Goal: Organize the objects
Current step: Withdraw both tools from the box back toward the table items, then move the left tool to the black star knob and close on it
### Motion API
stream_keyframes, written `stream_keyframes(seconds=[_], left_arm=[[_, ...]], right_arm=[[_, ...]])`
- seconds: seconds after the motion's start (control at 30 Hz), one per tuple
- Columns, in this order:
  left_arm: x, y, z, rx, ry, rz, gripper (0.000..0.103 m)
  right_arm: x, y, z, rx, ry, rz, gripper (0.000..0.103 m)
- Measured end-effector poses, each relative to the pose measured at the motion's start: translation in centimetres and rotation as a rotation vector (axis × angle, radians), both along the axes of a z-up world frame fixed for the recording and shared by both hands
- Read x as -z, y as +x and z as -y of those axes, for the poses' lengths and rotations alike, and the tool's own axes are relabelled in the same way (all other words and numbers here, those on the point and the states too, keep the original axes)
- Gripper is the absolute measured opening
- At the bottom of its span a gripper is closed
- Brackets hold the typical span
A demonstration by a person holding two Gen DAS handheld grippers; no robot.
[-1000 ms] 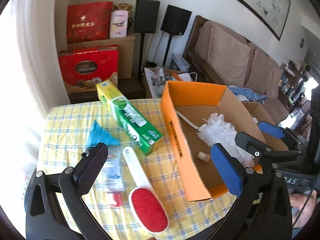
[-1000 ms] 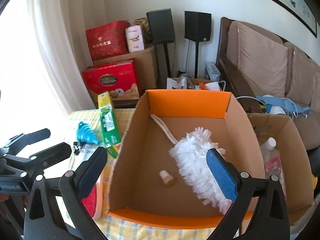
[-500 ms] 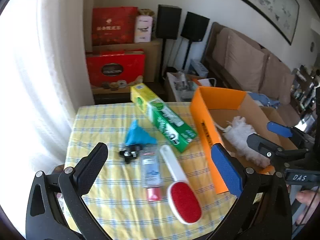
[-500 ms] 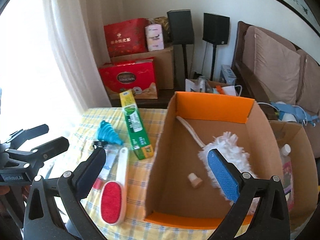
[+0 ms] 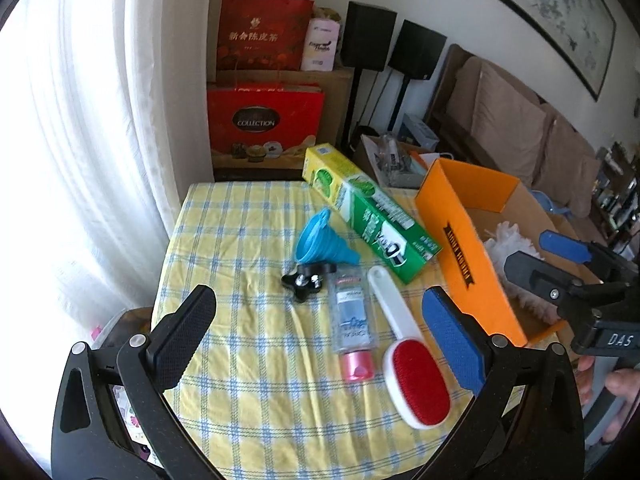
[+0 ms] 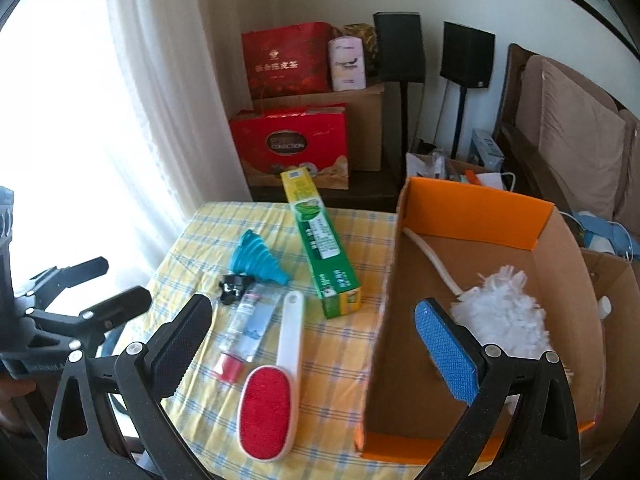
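Red lint brush (image 5: 416, 378) beside orange box (image 5: 472, 268)

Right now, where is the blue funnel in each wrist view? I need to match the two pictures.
Left wrist view: the blue funnel lies mid-frame on the checked cloth, just left of the long green box.
Right wrist view: the blue funnel sits left of centre, again left of the green box.
Shared landmark: the black knob just in front of it.

From my right wrist view, the blue finger (image 6: 446, 350) hides part of the white duster (image 6: 506, 312) in the orange box (image 6: 476, 206). The print on the green carton (image 5: 372, 216) is too small to read, and my right hand (image 5: 616, 392) is cut off at the frame edge.
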State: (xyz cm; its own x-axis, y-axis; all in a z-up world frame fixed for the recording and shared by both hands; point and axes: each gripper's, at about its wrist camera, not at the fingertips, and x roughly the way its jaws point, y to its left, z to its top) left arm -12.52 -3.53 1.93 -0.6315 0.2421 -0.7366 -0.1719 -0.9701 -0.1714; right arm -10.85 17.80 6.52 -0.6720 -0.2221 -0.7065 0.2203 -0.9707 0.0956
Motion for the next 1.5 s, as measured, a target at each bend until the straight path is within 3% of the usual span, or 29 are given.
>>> stream_keyframes(seconds=[0.43, 0.63, 0.8, 0.9, 1.17, 1.5], left_arm=[[3.2, -0.4, 3.6, -0.063, 0.006, 0.036, 0.102], [4.5, -1.0, 4.4, -0.070, 0.002, 0.059, 0.094], [5.7, -1.7, 4.8, -0.064, -0.006, 0.083, 0.078], [6.5, -2.2, 4.8, -0.057, -0.017, 0.099, 0.073], [8.6, -3.7, 5.2, -0.050, -0.002, 0.130, 0.073], [9.8, -5.2, 5.6, -0.040, 0.020, 0.145, 0.073]], right_arm=[[3.0, -0.5, 3.3, -0.066, -0.010, 0.052, 0.100], [3.8, -1.3, 4.5, -0.093, -0.016, 0.075, 0.084], [4.7, -2.5, 5.7, -0.112, -0.020, 0.107, 0.064], [5.2, -3.3, 6.3, -0.132, -0.035, 0.130, 0.059], [7.3, -6.4, 8.8, -0.173, -0.054, 0.190, 0.051], [9.7, -9.4, 10.8, -0.178, -0.017, 0.248, 0.051]])
